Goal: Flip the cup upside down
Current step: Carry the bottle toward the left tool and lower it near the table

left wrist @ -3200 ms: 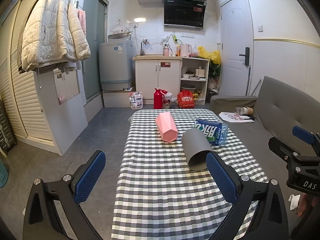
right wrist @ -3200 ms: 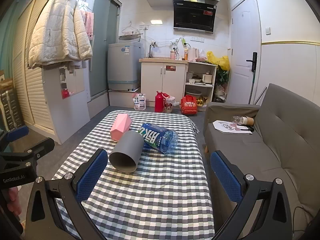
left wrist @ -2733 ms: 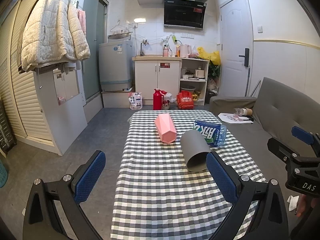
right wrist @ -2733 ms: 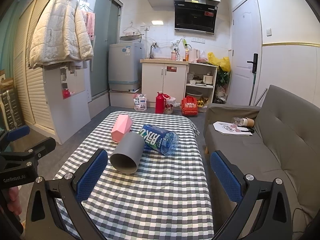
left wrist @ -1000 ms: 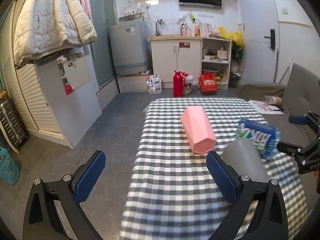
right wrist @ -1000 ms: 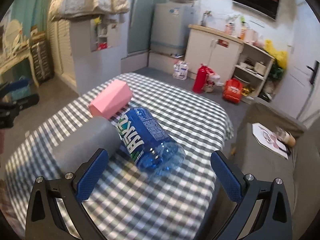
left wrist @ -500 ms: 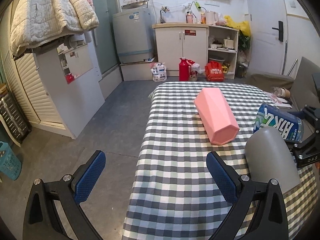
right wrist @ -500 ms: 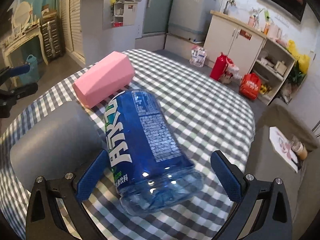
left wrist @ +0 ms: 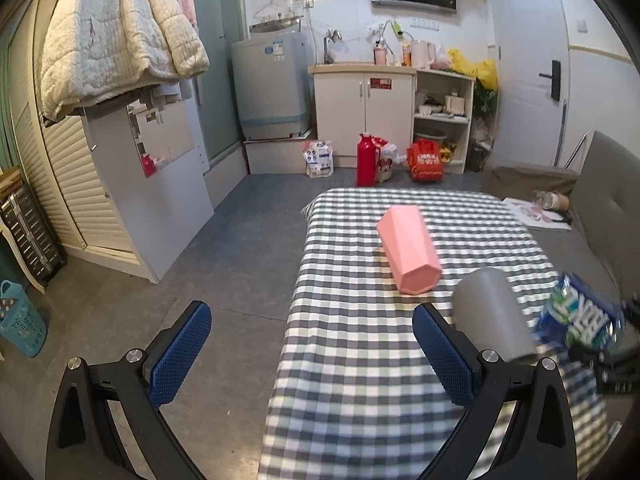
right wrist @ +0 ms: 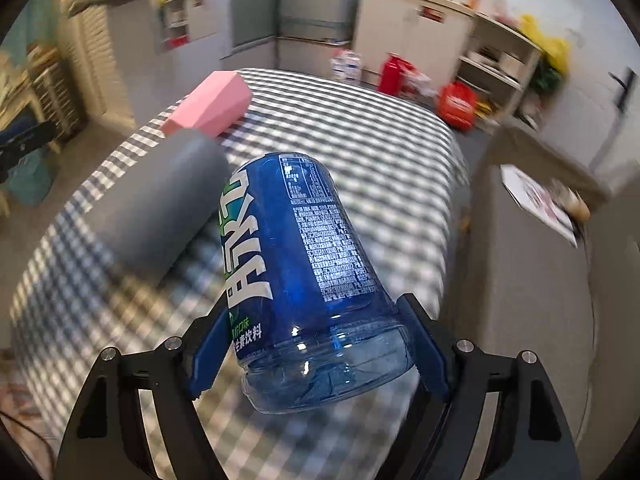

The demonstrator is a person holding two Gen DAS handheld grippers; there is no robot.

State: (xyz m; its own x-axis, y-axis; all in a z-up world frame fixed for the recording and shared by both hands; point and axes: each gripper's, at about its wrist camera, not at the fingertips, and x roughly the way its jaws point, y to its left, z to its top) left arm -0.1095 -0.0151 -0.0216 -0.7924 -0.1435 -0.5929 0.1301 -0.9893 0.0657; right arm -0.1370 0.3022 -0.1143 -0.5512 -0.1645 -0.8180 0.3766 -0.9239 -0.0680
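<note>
The right hand-held gripper [right wrist: 316, 354] clamps the blue cup [right wrist: 304, 264] near its base, seemingly lifting it to invert; the left hand-held gripper [left wrist: 312, 352] is released.

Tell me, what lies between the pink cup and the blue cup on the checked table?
The grey cup lies on its side between the pink cup and the blue cup; the left wrist view shows it.
</note>
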